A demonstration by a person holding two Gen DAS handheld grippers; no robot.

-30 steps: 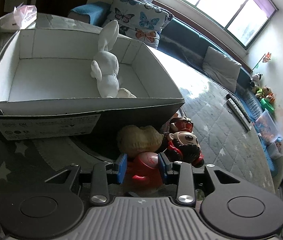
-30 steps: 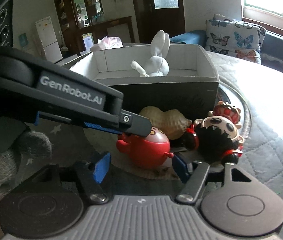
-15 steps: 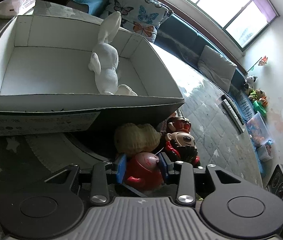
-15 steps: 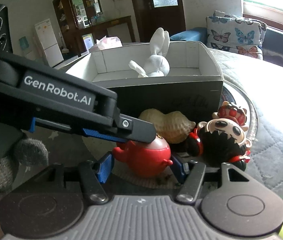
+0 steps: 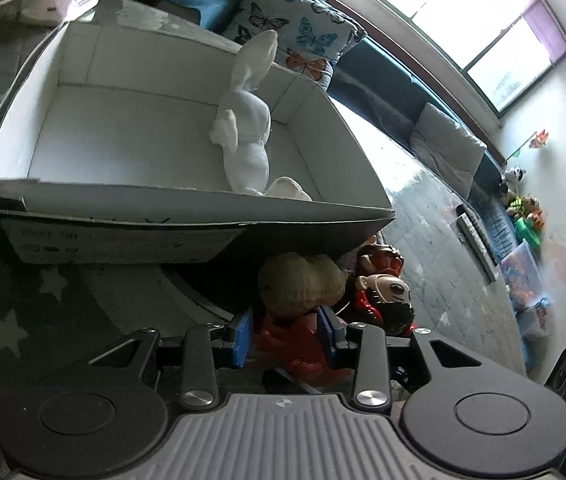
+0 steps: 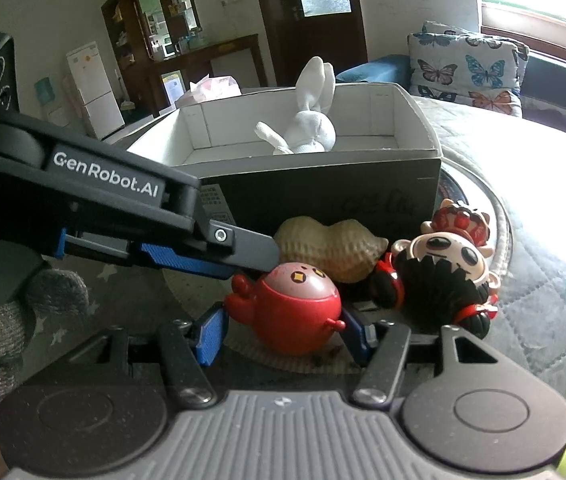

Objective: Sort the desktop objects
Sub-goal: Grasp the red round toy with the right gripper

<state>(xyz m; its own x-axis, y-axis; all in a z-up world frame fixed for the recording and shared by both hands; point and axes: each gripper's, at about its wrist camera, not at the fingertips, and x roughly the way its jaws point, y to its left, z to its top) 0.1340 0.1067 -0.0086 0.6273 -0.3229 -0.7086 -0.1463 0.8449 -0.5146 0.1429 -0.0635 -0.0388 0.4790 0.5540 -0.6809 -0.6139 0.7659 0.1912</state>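
Found left claw just closing, clamped on red toy near box; right claw apart, straddling same toy.

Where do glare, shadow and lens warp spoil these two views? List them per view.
Left wrist view: the window is blown out, the box edges bow from fisheye warp, and the peanut-shaped toy sits in the box's shadow. Right wrist view: the quilted tabletop at right is washed out, and the cabinet leans with the warp.
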